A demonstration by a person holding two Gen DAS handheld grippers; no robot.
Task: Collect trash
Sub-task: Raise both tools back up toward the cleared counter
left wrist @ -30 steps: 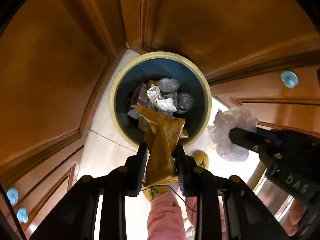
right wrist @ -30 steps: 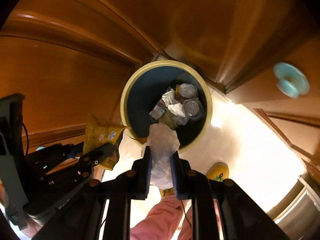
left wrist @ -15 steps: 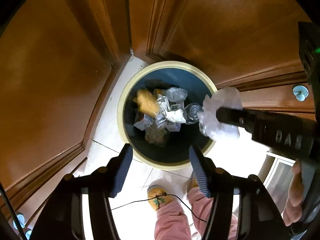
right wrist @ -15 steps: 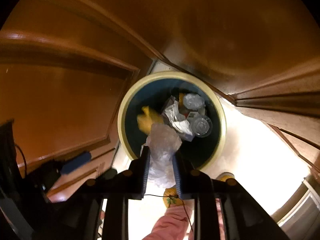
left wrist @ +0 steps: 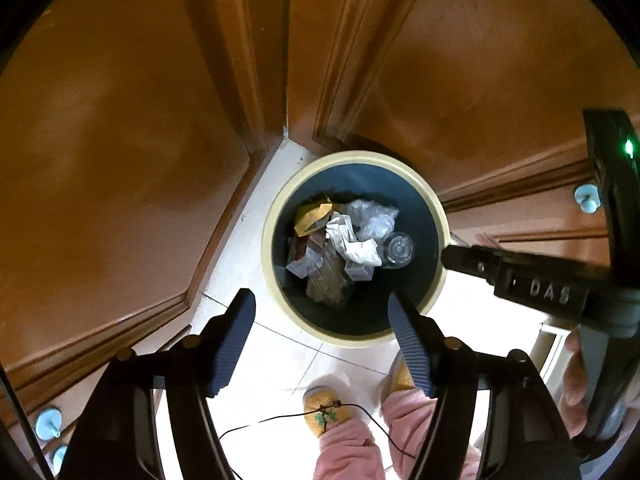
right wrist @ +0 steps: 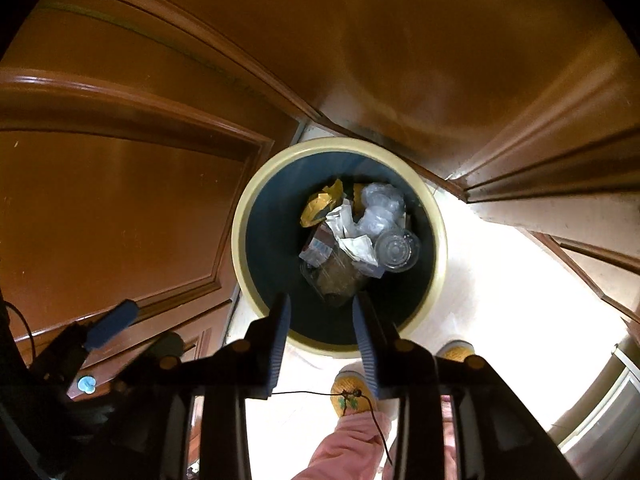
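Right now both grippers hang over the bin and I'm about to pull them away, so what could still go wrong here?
1. A thin black cable trails across the floor by the yellow slippers; a step back could snag it.
2. The right gripper and the left gripper, both empty with jaws opening, are close together over the bin and might knock together.
3. The bin stands tight in a corner of wooden doors; a swinging gripper could hit the panels.

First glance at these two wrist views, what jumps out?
The round bin with its cream rim, mid-frame on the pale floor in a wooden corner, heaped with wrappers, a yellow packet and a clear cup. Both tongs, left and right, hang above it, opening, nothing between them.
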